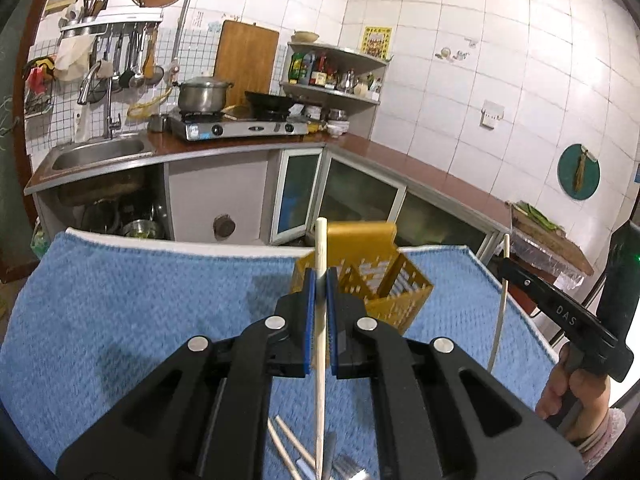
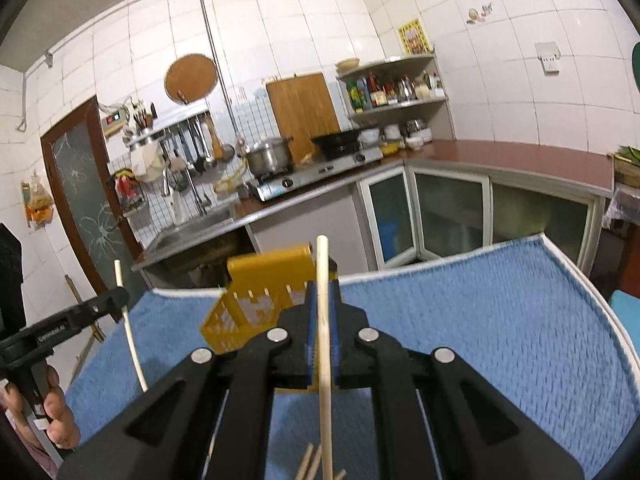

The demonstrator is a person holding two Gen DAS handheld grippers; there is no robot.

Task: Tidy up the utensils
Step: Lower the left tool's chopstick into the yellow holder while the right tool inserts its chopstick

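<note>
My left gripper is shut on a pale chopstick that stands nearly upright between its blue pads. A yellow perforated utensil holder sits just beyond it on the blue towel. My right gripper is shut on a second chopstick, also upright, with the yellow holder ahead to its left. Each gripper shows at the edge of the other's view: the right one and the left one, each with its chopstick. More chopsticks and a fork lie on the towel below.
Beyond the towel's far edge runs a kitchen counter with a sink, a gas stove and a pot. A hand holds the right gripper's handle. Loose chopsticks lie under the right gripper.
</note>
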